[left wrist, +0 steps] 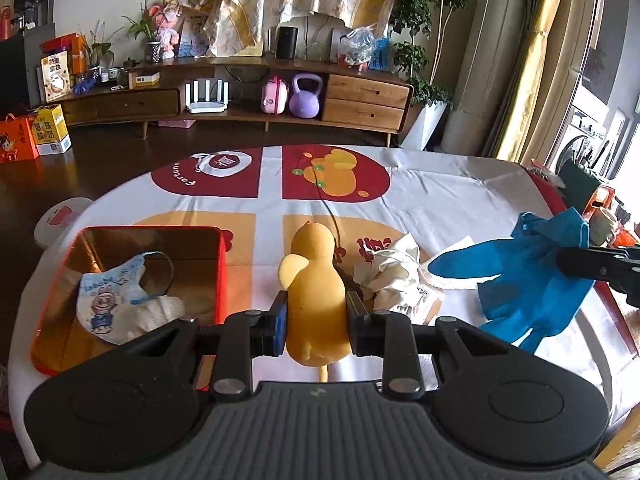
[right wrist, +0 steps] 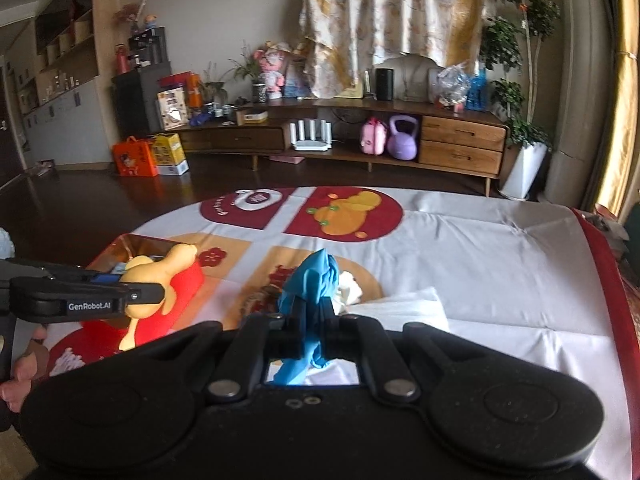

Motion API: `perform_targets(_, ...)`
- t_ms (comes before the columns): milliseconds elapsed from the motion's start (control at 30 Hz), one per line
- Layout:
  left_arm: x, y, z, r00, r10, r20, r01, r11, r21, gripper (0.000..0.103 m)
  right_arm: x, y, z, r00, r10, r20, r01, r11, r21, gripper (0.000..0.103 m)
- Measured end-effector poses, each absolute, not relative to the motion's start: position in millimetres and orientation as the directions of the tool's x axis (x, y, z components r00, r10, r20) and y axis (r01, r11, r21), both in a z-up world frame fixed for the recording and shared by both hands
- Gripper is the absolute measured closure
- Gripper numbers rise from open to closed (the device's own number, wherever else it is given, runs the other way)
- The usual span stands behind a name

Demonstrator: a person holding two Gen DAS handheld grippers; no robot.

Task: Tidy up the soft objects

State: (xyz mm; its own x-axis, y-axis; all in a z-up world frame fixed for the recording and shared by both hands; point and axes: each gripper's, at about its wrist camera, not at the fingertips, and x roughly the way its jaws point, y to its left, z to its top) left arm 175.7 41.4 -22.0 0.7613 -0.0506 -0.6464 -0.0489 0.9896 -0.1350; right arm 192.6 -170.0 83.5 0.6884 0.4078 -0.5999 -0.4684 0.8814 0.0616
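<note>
My left gripper (left wrist: 315,316) is shut on a yellow soft duck toy (left wrist: 314,280) and holds it above the table, just right of the red box (left wrist: 218,280). The box holds a child's face mask (left wrist: 116,296). In the right wrist view the duck (right wrist: 160,276) hangs over the red box (right wrist: 188,284). My right gripper (right wrist: 308,320) is shut on a blue rubber glove (right wrist: 312,280) and holds it up; the glove (left wrist: 532,276) also shows at the right of the left wrist view. A crumpled white cloth bag (left wrist: 400,276) lies on the table between them.
The table wears a white cloth (right wrist: 480,248) with red and orange prints. A flat white tissue (right wrist: 404,304) lies by the bag. A cup (left wrist: 600,224) stands at the table's right edge. A wooden TV cabinet (left wrist: 240,96) stands across the dark floor.
</note>
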Motion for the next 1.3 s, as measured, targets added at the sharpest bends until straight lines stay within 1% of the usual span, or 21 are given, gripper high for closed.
perform_targets(633,152.1,102.6,1.7,0.769,0.014,-0.639,-0.117,0.986,-0.12,0.075,185.6,-77.6,106.0,0.608,0.529,-0.592,-0.611,0.788,0.077,0.098)
perform_targets(1067,145.3,157.0,-0.1,0.754,0.074,-0.652,-0.181,0.978,-0.099,0.075,201.2,-2.5,107.3,0.536,0.591,-0.603,-0.679,0.726,0.107,0.098)
perform_targets(1300,146.1,185.9,-9.0,0.736,0.108,-0.668,-0.227,0.969,-0.093,0.075,210.1,35.5,96.6,0.5,0.603,-0.622,-0.703,0.702,0.115,0.098)
